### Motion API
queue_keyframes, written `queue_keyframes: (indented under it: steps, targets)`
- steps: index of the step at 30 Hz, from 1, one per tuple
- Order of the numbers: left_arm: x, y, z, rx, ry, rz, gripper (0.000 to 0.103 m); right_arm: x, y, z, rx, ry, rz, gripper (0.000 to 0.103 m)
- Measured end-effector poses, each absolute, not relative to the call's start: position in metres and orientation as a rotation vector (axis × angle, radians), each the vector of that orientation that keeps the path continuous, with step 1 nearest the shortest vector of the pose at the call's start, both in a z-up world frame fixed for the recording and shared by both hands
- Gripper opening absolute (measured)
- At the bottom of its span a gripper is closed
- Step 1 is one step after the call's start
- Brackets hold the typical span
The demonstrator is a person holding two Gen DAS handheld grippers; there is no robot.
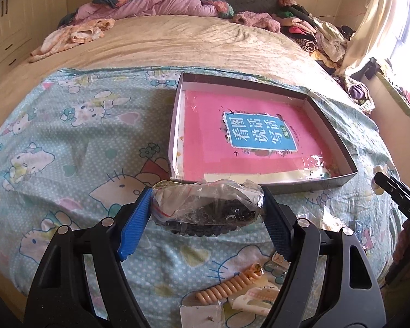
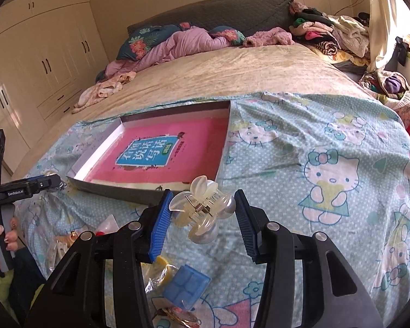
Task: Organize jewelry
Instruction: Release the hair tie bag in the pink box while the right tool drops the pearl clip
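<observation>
Left gripper (image 1: 206,210): clamped on a clear bag of dark beads (image 1: 205,210), pads pressing both ends, just short of the box.
Right gripper (image 2: 202,216): grips a translucent claw clip (image 2: 202,209).
Near clutter: coil hair tie (image 1: 227,287), blue case (image 2: 186,287).
Beyond: shallow box (image 1: 314,188) holding a pink book (image 1: 248,139), on the Hello Kitty sheet (image 1: 68,136).

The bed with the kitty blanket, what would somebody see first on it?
Probably the bright pink book with a blue title panel, lying inside a shallow open cardboard box on the pale blue cartoon-cat blanket. Next, the clear plastic bag of dark beads squeezed in the left gripper, just before the box. The right gripper holds a translucent white flower-shaped hair claw clip.
</observation>
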State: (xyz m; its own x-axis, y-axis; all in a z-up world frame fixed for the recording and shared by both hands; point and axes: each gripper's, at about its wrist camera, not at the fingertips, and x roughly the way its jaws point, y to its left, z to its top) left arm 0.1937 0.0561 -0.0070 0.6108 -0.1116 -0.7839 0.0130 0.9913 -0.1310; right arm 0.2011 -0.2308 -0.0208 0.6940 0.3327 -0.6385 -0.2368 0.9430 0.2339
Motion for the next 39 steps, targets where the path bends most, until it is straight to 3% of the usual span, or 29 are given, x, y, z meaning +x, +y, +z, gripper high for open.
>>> queue_keyframes:
  steps: [14, 39]
  targets:
    - [0.241, 0.044, -0.006, -0.109, 0.902, -0.082, 0.069, 0.245, -0.205, -0.006, 0.096, 0.705, 0.362, 0.045]
    - [0.268, 0.029, -0.049, -0.045, 0.977, -0.09, 0.07, 0.295, -0.174, -0.052, 0.02, 0.838, 0.345, 0.045]
